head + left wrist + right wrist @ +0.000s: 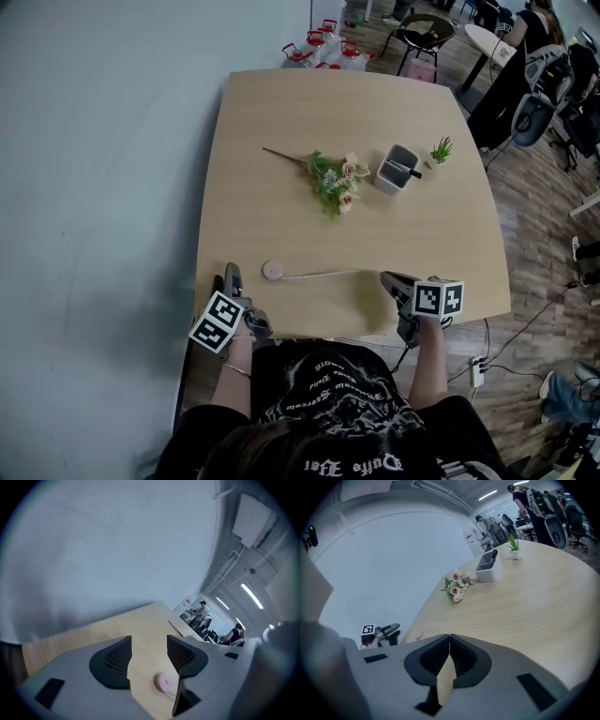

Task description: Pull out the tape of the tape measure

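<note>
Two grippers work at the near edge of the table point(281, 112). At the lower left of the head view, the left gripper point(149, 644) has its jaws wide apart with nothing between the pads. The pink round case point(272, 270) of the tape measure lies on the table just beyond it, untouched. At the lower right, the right gripper point(386, 277) has its jaws pressed together, apparently on the end of the tape point(323, 275). The tape runs as a thin line from the case across to that gripper. The pull looks done or nearly so, and the case is not held. The next move calls for freeing the tape end gently, so it does not whip back. Farther up the frame lie a flower sprig point(333, 183), a grey holder point(397, 169) and a small potted plant point(440, 150), well apart from the work.
</note>
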Tool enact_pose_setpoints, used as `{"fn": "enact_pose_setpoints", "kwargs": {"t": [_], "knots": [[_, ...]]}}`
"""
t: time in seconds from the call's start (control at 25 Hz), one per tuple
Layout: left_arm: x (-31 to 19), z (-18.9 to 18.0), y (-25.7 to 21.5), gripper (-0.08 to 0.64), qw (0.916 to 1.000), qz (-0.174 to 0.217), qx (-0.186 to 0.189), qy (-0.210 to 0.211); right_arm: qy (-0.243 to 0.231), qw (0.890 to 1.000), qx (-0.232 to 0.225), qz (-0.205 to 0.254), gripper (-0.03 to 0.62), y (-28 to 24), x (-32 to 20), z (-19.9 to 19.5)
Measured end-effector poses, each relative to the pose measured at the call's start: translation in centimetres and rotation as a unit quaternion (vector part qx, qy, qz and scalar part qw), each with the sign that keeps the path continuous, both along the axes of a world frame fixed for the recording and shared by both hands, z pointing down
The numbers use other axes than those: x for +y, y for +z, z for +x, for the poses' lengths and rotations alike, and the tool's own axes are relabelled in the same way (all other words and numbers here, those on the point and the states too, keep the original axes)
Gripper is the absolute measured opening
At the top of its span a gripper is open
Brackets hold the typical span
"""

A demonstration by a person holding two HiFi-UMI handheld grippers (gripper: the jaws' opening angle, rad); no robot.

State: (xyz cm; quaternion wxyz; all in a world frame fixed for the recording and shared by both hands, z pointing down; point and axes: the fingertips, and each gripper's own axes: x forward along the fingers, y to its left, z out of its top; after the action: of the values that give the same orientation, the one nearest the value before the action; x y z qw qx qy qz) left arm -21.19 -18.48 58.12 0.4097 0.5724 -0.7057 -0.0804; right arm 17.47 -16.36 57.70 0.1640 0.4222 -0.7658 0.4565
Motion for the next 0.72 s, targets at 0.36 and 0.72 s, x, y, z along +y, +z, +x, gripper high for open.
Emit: {"fn": "enact_pose_setpoints", "kwargs": {"t": [0.36,0.72], "knots": [[2.1,-1.7,-3.9,0.241,0.9876,0.048,-0.124,0.084,-0.018,0.997,0.065,-0.05,0.017,5.3,0.1,0.6],[3.9,-1.6,-4.0,0.241,0.9836,0.044,-0.139,0.107,-0.041,0.983,0.179,-0.003,0.018,7.1,0.6,1.6]]}}
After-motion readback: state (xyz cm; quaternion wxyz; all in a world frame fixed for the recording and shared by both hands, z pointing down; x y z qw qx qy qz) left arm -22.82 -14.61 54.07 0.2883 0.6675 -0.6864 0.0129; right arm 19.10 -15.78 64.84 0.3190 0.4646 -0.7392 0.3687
